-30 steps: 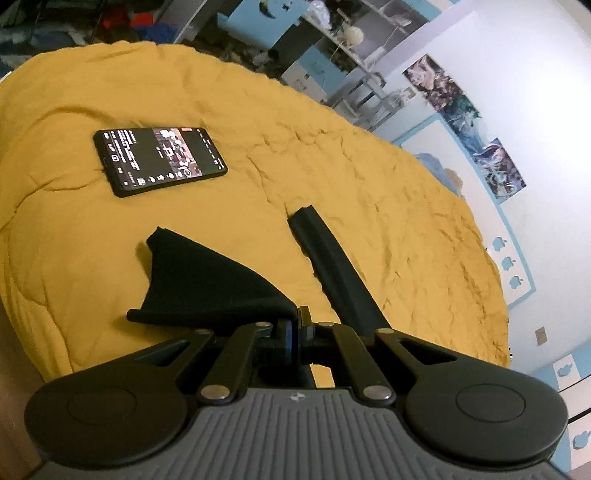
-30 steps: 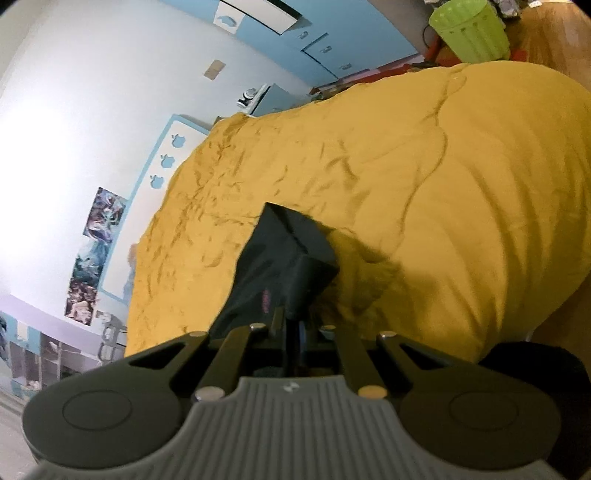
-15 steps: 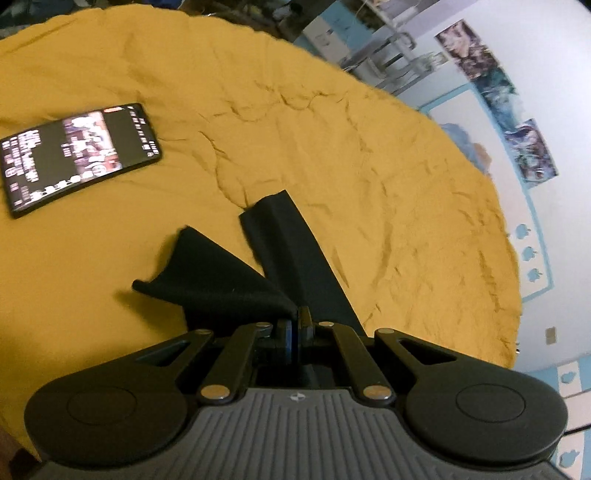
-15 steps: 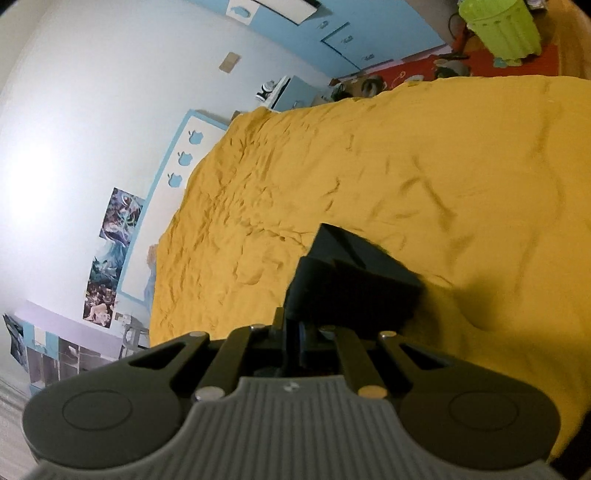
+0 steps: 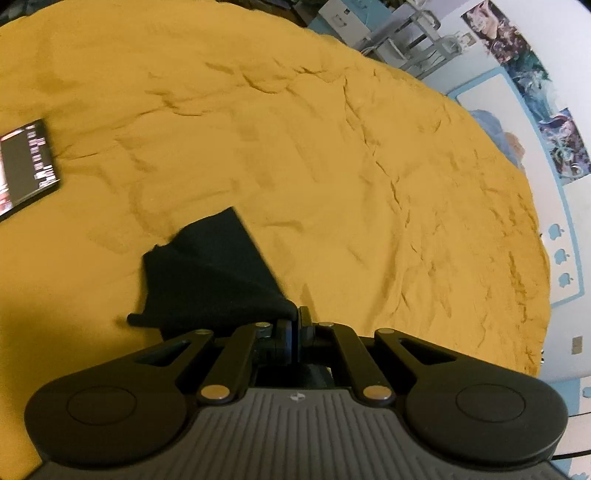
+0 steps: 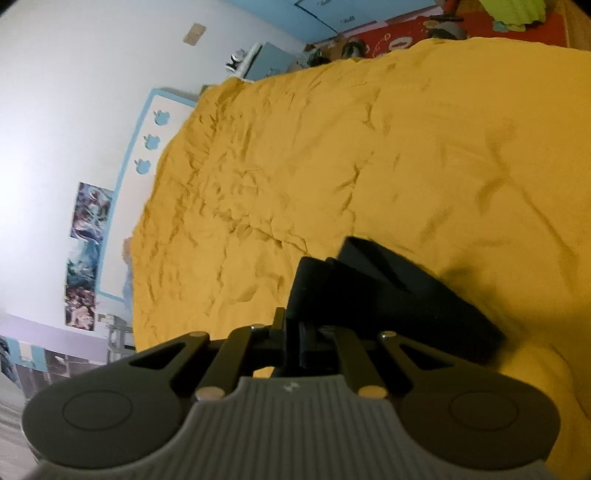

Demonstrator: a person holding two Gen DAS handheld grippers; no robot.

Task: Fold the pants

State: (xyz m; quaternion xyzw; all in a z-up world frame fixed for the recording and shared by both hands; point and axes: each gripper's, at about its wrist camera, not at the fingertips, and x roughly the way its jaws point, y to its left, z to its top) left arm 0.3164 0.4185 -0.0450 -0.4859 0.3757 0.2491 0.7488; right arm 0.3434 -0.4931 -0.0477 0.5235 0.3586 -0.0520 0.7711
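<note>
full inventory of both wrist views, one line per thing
pants: 1, black, bunched on the bedspread, held by both grippers
bedspread: 1, mustard yellow, wrinkled, fills most of both views
phone: 1, black, screen lit, on the bedspread at the left edge of the left view
posters: several, blue-toned, on the white wall
apple decals: 3, blue, in a row on the wall panel
rug: 1, red, on the floor past the bed
left gripper: 1, black, shut on pants
right gripper: 1, black, shut on pants
</note>
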